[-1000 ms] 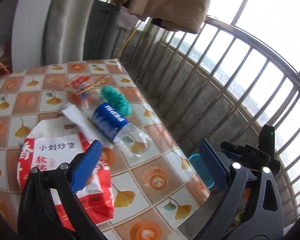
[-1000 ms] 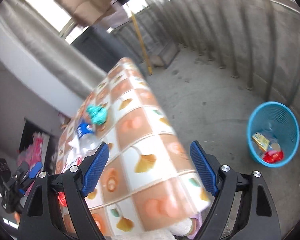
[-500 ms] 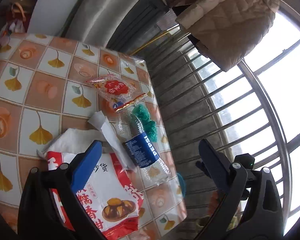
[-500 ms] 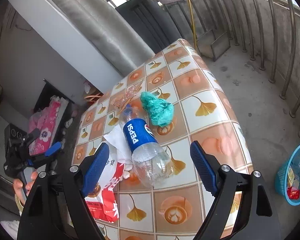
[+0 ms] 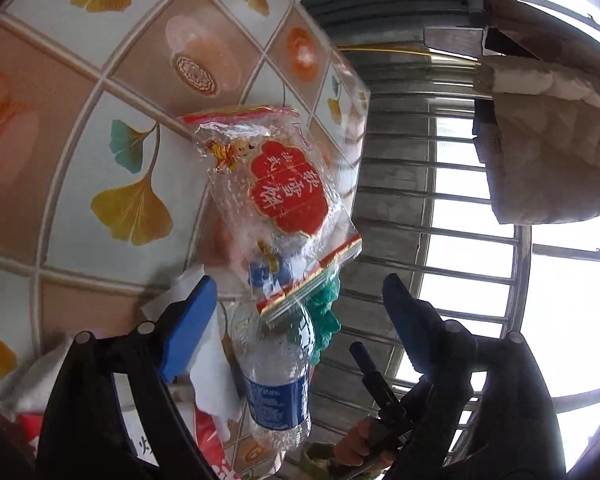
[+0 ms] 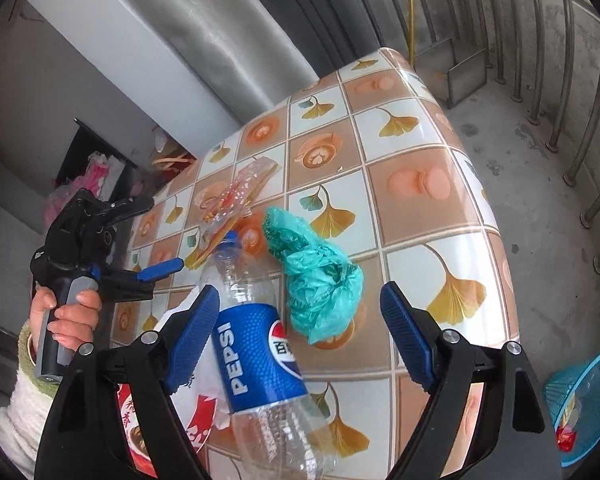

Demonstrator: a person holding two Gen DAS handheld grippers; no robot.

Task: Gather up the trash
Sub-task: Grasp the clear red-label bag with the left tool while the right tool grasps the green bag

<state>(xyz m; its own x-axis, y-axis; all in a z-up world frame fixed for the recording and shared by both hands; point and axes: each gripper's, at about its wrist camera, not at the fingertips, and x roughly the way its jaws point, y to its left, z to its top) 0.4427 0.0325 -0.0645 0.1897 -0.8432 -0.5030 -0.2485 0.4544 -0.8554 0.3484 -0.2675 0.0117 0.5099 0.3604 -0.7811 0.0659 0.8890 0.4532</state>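
An empty Pepsi bottle (image 6: 256, 356) lies on the tiled table (image 6: 412, 184) between the fingers of my open right gripper (image 6: 300, 328). A crumpled teal plastic bag (image 6: 316, 276) lies just right of it. A clear snack wrapper with a red label (image 5: 276, 200) leans on the bottle's neck, and it also shows in the right wrist view (image 6: 236, 200). My open left gripper (image 5: 296, 312) is close above the wrapper and the bottle (image 5: 278, 380). A red and white snack bag (image 6: 196, 420) and white tissue (image 5: 216, 380) lie beside the bottle.
A blue mesh bin (image 6: 588, 404) with trash in it stands on the concrete floor at the lower right of the table. Metal railing bars (image 6: 580, 80) fence the balcony. A quilted coat (image 5: 548, 136) hangs over the rail.
My left gripper has swung in low over the table toward the wrapper. My right gripper has moved closer, so the bottle now lies between its fingers.
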